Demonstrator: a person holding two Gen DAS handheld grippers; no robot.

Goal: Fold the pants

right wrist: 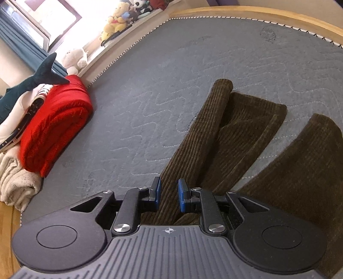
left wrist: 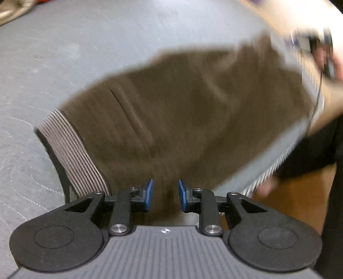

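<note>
Brown corduroy pants lie on a grey quilted mattress. In the left wrist view I see the waist end [left wrist: 171, 120], blurred, with a striped inner waistband [left wrist: 70, 154] at the left and a pocket slit. My left gripper [left wrist: 166, 195] is open, its blue pads just above the fabric's near edge. In the right wrist view the legs [right wrist: 214, 137] stretch away, one leg partly rolled over, another leg [right wrist: 304, 171] at the right. My right gripper [right wrist: 168, 194] is open with a ridge of leg fabric between its pads.
A folded red blanket [right wrist: 55, 128], beige cloth [right wrist: 15, 184] and a plush shark [right wrist: 32, 83] sit at the mattress's left edge. Stuffed toys [right wrist: 120, 21] line a sill. The wooden bed frame [right wrist: 257, 12] borders the far side. A person's arm [left wrist: 321, 64] shows at the right.
</note>
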